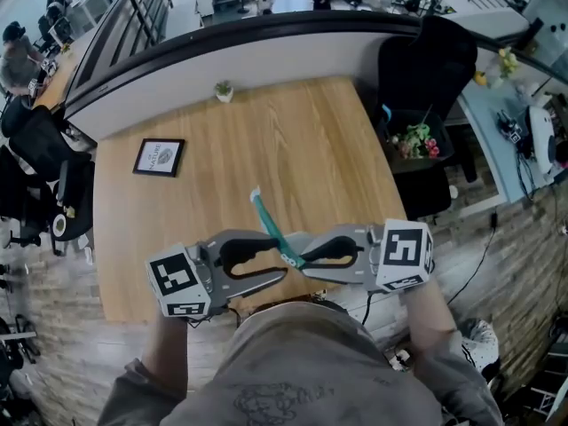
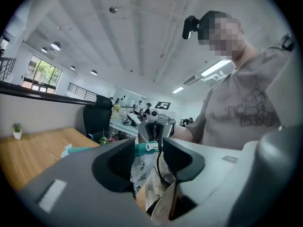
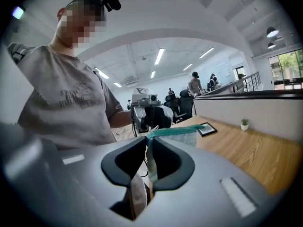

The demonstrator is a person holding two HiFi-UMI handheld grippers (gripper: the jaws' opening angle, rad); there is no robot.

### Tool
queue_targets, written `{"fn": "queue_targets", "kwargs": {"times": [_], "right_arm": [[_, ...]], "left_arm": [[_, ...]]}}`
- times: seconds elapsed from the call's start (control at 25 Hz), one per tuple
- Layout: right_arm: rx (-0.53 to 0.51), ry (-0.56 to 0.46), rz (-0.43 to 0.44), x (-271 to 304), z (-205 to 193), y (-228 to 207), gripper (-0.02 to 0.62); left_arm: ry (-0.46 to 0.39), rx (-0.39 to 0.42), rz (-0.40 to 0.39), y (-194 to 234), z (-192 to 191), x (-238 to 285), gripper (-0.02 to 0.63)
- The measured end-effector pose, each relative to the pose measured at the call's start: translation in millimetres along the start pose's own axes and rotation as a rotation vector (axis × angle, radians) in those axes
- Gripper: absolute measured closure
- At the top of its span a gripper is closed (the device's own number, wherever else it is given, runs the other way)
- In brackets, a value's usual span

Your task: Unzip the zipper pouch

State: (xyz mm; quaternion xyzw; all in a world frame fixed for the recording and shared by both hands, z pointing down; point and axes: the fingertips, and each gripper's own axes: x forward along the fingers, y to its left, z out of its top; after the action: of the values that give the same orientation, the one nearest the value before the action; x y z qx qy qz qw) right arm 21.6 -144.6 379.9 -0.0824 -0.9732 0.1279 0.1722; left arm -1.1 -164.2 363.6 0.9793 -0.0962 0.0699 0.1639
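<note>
Over the near edge of the wooden table [image 1: 319, 149], the two grippers are held level in front of the person's torso, nose to nose, tips almost meeting; bare forearms run up to them from below. Count: two grippers, one zipper pouch, one framed picture [image 1: 159, 157], one small potted plant [image 1: 224, 90]. Left gripper [image 2: 147, 150]: jaws stand well apart, pouch fabric hanging loose in the gap, pads not pressing on it. Right gripper [image 3: 147, 143]: jaws drawn close together and clamped on the top edge of the zipper pouch [image 3: 177, 135], the teal band pinched between the pads. The pouch is in the air, off the table, spanning from one gripper to the other, with its far end sticking out over the tabletop in the head view. Appearance: pale fabric printed with small dark figures; teal zipper [image 2: 142, 148] along the upper edge; a light-coloured pull [image 2: 151, 146] sits at the mouth of the left jaws; whether the zip is run open cannot be told.
</note>
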Motion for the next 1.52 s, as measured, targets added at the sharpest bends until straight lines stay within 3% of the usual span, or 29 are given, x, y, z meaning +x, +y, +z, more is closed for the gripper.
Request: {"fn": "queue_targets", "kwargs": {"times": [0.16,0.32,0.4,0.76,0.96,1.12,1.52], "right_arm": [[-0.014,0.015,0.005,-1,-5,5,0.536],[-0.003,0.010,0.002,-4,-6,4,0.535],[0.011,0.009,-0.010,-6,-9,1,0.535],[0.068,0.024,-0.058,-11,-24,-7,0.537],[0.112,0.038,-0.083,-11,-36,-11,0.537],[0.151,-0.003,-0.088,-12,-32,-12,0.537],[0.129,-0.017,-0.140,-14,-25,-10,0.548]], "left_arm": [[0.030,0.026,0.005,-4,-7,9,0.424],[0.042,0.031,0.032,-3,-8,12,0.477],[0.037,0.027,0.027,-5,-8,15,0.539],[0.048,-0.002,0.027,-4,-14,23,0.595],[0.109,0.012,0.053,-1,-25,28,0.601],[0.100,-0.012,0.062,5,-21,25,0.601],[0.086,-0.056,0.182,19,-16,23,0.602]]}}
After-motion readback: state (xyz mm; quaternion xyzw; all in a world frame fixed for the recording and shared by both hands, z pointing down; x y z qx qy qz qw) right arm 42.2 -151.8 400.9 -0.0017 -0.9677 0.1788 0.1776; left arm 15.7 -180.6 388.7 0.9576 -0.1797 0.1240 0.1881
